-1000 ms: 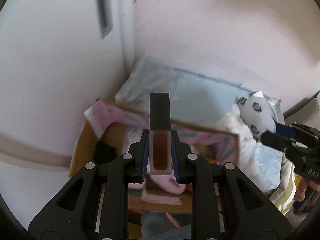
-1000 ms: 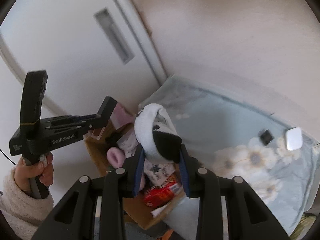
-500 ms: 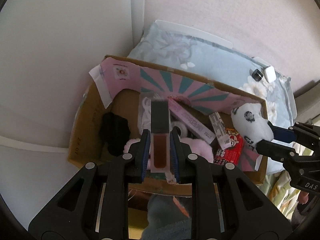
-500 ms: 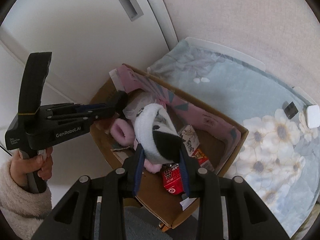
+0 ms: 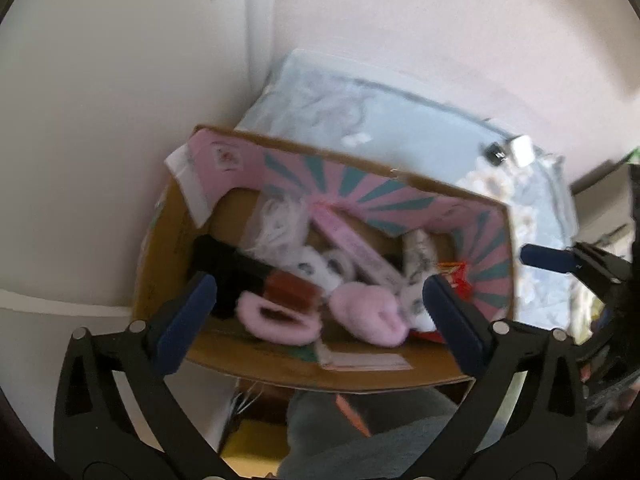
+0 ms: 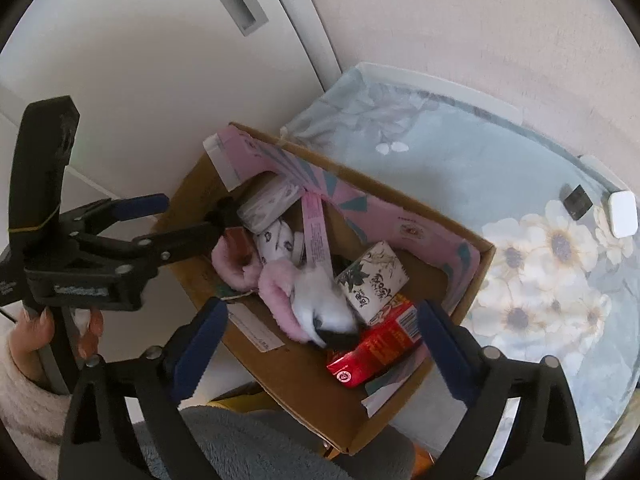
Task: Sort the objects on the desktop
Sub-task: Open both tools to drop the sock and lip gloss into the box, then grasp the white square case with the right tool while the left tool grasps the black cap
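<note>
A cardboard box with a pink and teal lining holds several small objects. My left gripper is open and empty above the box's near side. The dark red tube with a black cap lies in the box below it, next to pink fluffy slippers. My right gripper is open and empty over the box. The white and black sock lies in the box on a pink slipper, beside a red carton and a white printed pack.
The box stands at the edge of a light blue floral cloth by a white wall and door. A white case and a small black item lie on the cloth at the far right. Grey fabric sits below the box.
Both grippers have opened. The red tube dropped from the left gripper into the box, and the sock dropped from the right gripper into the box.
</note>
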### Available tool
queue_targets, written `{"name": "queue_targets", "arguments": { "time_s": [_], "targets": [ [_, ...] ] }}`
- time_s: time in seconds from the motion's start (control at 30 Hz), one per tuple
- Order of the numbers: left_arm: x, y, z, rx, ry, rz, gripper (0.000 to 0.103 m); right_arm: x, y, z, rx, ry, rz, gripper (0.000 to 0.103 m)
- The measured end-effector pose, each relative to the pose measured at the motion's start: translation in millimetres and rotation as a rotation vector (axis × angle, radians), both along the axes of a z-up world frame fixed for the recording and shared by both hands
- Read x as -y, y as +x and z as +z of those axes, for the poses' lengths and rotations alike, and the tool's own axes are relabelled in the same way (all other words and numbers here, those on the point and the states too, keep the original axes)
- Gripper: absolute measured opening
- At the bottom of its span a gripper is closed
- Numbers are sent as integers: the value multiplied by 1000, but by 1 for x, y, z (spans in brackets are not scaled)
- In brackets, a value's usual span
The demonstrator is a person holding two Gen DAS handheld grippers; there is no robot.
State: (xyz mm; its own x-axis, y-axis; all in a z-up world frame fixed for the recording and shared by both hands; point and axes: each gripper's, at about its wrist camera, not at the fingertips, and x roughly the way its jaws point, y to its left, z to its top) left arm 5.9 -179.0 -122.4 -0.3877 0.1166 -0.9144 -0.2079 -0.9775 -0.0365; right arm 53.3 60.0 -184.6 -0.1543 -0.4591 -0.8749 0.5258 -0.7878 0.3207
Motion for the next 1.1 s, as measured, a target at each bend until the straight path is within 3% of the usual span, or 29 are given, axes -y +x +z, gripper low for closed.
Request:
{"name": "queue_targets", "arguments": {
  "time_s": [0.2,0.47,0.7,0.8,0.97,1.1],
  "targets": [
    [-14,0,12,-42,-22,-29,103,-9,3,8,-42,-14,-2,102],
    [-45,4,34,-116,25,-114,103,-38,0,18,-64,-65,-63,102],
    [-97,3,42,-150,42,-220,103,-99,-8,31,-117,-87,-202,102],
    [-130,4,40,-146,55,-281,103,-132,-8,40,-182,-96,-262,102],
    [-194,2,35,-131,14,-356,103,-177,-18,46,-202,74,-290,102],
    [-240,-6,29,-157,-33,-362,103,-217,-28,51,-275,140,-329,102]
  ]
}}
